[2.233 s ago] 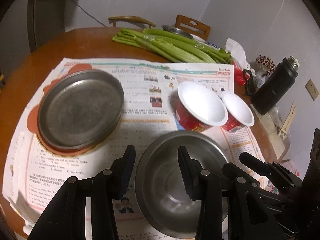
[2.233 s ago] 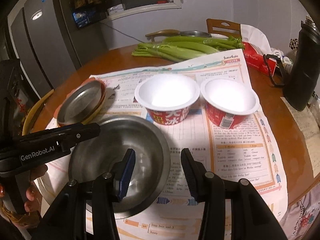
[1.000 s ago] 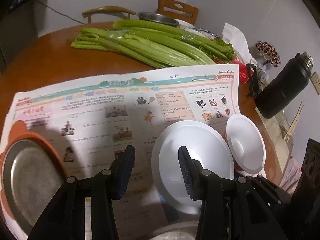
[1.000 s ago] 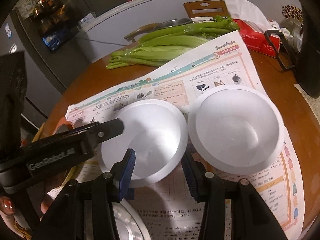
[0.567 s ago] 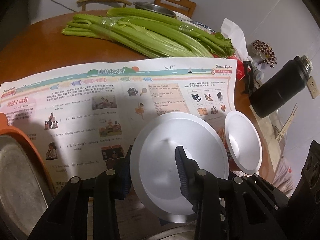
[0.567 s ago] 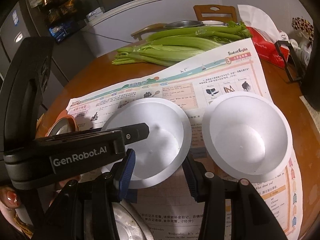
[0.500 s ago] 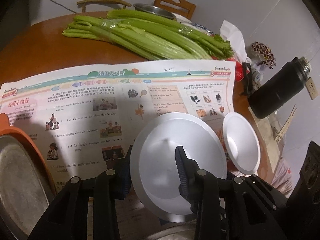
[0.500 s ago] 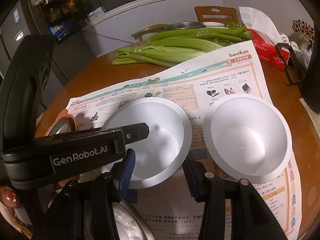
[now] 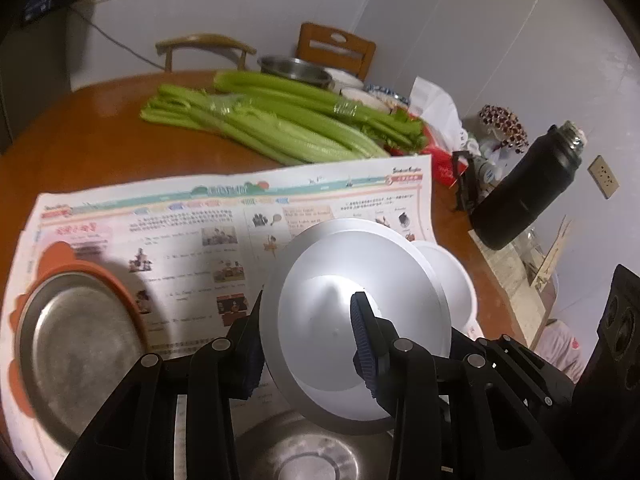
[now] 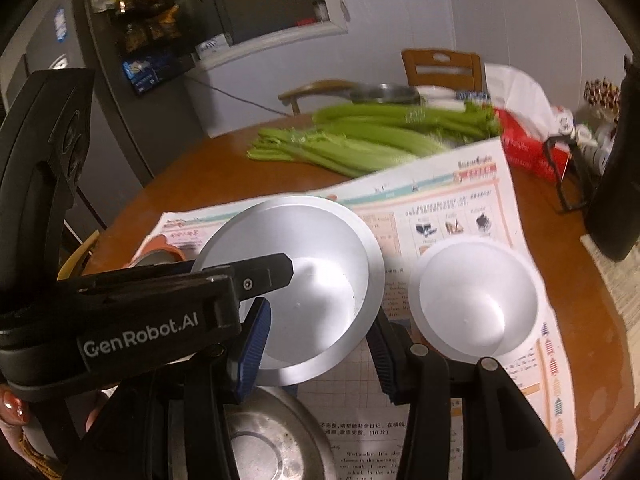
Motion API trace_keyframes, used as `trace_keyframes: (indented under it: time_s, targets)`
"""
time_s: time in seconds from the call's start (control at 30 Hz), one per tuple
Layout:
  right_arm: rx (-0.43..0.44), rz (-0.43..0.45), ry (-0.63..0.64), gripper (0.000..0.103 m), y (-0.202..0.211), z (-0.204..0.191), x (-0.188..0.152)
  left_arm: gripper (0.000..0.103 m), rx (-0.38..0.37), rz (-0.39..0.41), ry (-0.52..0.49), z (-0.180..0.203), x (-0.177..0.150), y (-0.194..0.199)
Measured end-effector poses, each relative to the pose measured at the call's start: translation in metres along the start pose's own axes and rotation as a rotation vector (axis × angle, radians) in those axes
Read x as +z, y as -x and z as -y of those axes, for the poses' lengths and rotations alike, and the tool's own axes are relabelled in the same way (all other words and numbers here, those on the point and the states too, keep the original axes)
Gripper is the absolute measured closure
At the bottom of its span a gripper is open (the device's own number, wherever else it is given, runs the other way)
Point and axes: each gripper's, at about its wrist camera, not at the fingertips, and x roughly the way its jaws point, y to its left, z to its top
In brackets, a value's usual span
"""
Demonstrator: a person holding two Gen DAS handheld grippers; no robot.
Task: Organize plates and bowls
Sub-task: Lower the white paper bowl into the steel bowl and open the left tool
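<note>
My left gripper [image 9: 308, 344] is shut on the near wall of the larger white bowl [image 9: 332, 320], one pad outside and one inside. The bowl hangs tilted above the newspaper. From the right wrist, that bowl [image 10: 320, 272] shows a left finger [image 10: 264, 270] inside it. My right gripper [image 10: 316, 348] is open just below the bowl's near rim and grips nothing. The smaller white bowl [image 10: 480, 300] sits on the paper to the right. A steel bowl [image 9: 312, 452] lies under the grippers. A steel plate [image 9: 76, 344] rests on an orange plate [image 9: 80, 256] at the left.
A newspaper [image 9: 180, 216] covers the near part of the round wooden table [image 9: 80, 144]. Celery bunches [image 9: 280, 128] lie across the far side. A black flask [image 9: 524, 196] and a red tissue box [image 10: 528, 152] stand at the right edge. Chairs stand behind the table.
The left jaws closed on the larger white bowl's wall, and it rose off the newspaper and tilted. Both grippers moved up and back; the steel bowl and steel plate came into view.
</note>
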Motion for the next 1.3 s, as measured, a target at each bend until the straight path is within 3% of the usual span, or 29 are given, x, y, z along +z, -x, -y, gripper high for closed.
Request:
trace_keyframes:
  time_s: [0.67, 1.3]
  targets:
    - [0.037, 0.071, 0.087, 0.055, 0.059, -0.032, -0.012, 0.063, 0.008, 0.091, 0.001, 0.008, -0.030, 0.071]
    - [0.064, -0.032, 0.124, 0.055, 0.051, -0.040, -0.061, 0.063, 0.038, 0.004, 0.027, -0.005, -0.087, 0.054]
